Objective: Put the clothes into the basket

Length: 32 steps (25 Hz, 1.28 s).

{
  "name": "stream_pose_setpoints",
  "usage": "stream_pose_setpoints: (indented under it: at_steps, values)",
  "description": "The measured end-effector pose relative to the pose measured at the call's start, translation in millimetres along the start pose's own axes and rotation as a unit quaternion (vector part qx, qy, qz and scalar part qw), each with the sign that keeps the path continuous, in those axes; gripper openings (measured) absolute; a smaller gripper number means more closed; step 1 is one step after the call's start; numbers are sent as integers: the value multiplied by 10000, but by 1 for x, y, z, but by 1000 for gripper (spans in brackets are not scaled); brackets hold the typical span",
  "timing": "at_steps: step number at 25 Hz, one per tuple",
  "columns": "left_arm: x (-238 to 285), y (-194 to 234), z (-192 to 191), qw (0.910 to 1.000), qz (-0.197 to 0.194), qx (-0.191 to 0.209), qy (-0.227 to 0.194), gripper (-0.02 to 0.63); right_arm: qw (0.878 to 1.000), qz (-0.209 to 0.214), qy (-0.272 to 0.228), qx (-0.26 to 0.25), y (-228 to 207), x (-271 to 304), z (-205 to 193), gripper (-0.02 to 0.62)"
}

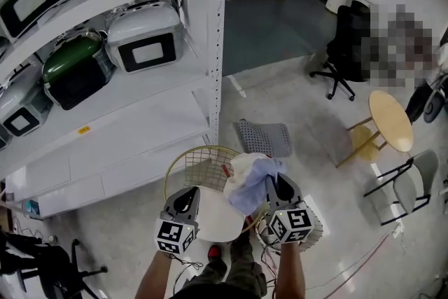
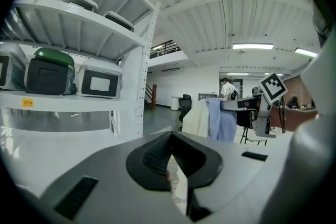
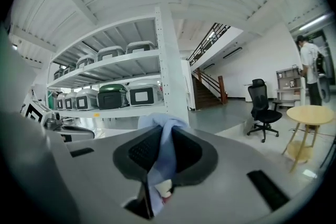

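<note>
In the head view my right gripper (image 1: 275, 185) is shut on a bundle of white and light blue clothes (image 1: 248, 175), held above the round yellow-rimmed wire basket (image 1: 183, 157) on the floor. In the right gripper view the light blue cloth (image 3: 163, 157) is pinched between the dark pads of that gripper (image 3: 160, 136). My left gripper (image 1: 185, 198) hangs over the basket's left side with its jaws together and nothing in them. In the left gripper view the left gripper (image 2: 170, 139) shows its pads meeting, and the clothes (image 2: 212, 119) hang to its right.
A white shelf rack (image 1: 140, 122) with boxy appliances fills the left. On the floor lie a grey perforated piece (image 1: 264, 138) and cables (image 1: 350, 266). To the right stand a round wooden table (image 1: 390, 119), a folding chair (image 1: 413, 182) and a black office chair (image 1: 343, 45).
</note>
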<state>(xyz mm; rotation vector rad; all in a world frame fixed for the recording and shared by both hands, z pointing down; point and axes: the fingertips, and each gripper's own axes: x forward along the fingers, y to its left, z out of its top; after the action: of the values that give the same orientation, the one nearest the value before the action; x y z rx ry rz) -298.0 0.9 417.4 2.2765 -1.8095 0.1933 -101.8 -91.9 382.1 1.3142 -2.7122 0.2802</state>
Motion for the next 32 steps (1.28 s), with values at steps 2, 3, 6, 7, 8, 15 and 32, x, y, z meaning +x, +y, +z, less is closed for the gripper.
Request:
stream_pose_setpoints:
  at_steps: [2, 3, 6, 7, 8, 15, 32]
  values:
    - [1, -12, -1, 9999, -162, 31, 1, 0, 9998, -176, -33, -10, -7, -18, 0, 77]
    - [2, -18, -2, 9997, -243, 43, 2, 0, 9996, -264, -49, -15, -11, -26, -1, 77]
    - [7, -37, -5, 9987, -494, 86, 18, 0, 9985, -546, -92, -16, -25, -54, -3, 75]
    - [10, -46, -6, 9982, -589, 105, 21, 0, 9979, -646, -106, -12, -31, -63, -4, 75]
    - [12, -54, -7, 9975, -689, 124, 27, 0, 9971, -747, -119, -3, -36, -73, -5, 75]
    - [36, -123, -19, 9894, -1429, 221, 153, 1, 9893, -1454, -98, 80, -80, -143, -22, 75]
    - [80, -308, -49, 9677, -2435, 323, 569, 0, 9692, -2434, 120, 362, -196, -293, -71, 75]
